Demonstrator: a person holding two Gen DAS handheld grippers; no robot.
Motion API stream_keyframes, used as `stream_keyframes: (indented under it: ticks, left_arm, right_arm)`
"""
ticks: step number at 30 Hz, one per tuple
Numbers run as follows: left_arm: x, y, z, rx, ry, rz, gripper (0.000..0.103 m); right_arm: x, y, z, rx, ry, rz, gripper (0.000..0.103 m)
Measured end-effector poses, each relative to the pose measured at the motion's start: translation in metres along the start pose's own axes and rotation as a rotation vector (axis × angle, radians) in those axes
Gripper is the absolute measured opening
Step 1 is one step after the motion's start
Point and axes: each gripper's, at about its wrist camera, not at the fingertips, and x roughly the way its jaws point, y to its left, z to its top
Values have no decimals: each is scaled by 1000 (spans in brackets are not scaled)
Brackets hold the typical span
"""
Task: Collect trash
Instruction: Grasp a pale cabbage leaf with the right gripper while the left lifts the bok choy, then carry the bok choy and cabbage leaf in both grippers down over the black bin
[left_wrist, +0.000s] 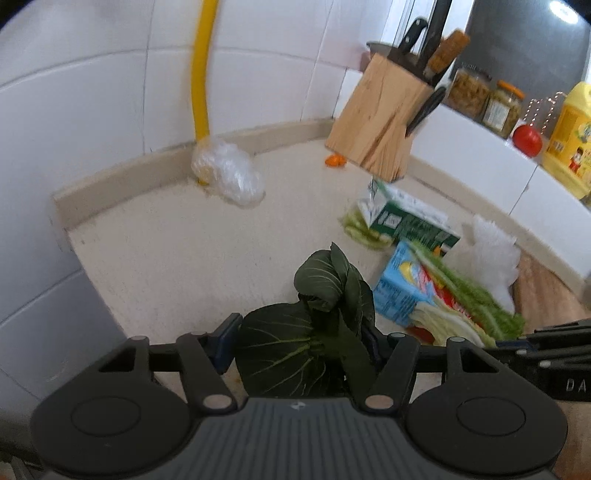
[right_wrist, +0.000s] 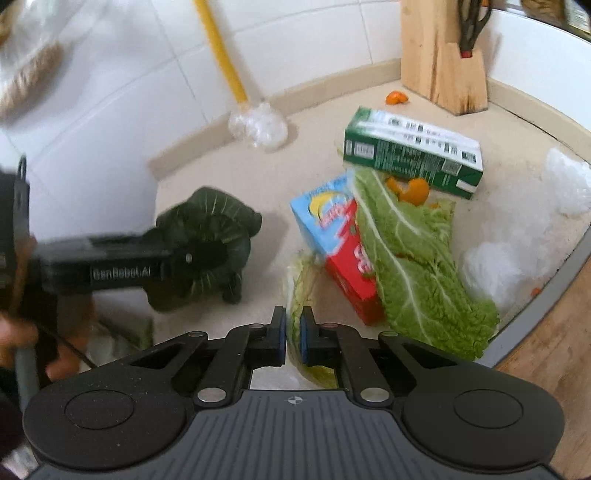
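The left gripper (left_wrist: 299, 347) has its two blue-padded fingers clamped on a bunch of dark green wilted leafy vegetable (left_wrist: 314, 325), which fills the gap between them and sticks out ahead of the tips. From the right wrist view the same dark bunch (right_wrist: 207, 236) hangs at the end of the left gripper (right_wrist: 221, 254), off to the left of the right gripper and clear of the beige speckled countertop (left_wrist: 166, 240).

The right gripper (right_wrist: 293, 332) has its fingers drawn nearly together on the edge of a pale yellow-green cabbage leaf (right_wrist: 301, 280), a thin strip of which passes between the pads.

Just ahead and to the right of the right gripper lie two cartons: one blue and red drink carton (right_wrist: 332, 236) on its side, and beyond it one green and white carton (right_wrist: 410, 151). One large bright green cabbage leaf (right_wrist: 413, 266) drapes over the blue carton. One curl of orange peel (right_wrist: 412, 190) sits where that leaf meets the green carton, and a second piece of orange peel (right_wrist: 396, 98) lies farther ahead, beside the one wooden knife block (right_wrist: 439, 55). Crumpled clear plastic film (right_wrist: 498, 266) lies far right of the gripper; another wad of clear plastic (right_wrist: 258, 127) wraps the foot of a yellow pipe (right_wrist: 221, 51) ahead to the left.
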Motion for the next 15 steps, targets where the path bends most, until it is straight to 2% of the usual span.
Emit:
stream_keyframes:
  ticks: [4, 15]
  left_arm:
    - [-14, 9, 7, -5, -34, -3, 57]
    - [-50, 50, 9, -81, -117, 26, 57]
  right_arm:
    - [-8, 12, 9, 7, -47, 10, 10]
    - [-5, 61, 31, -44, -97, 36, 10]
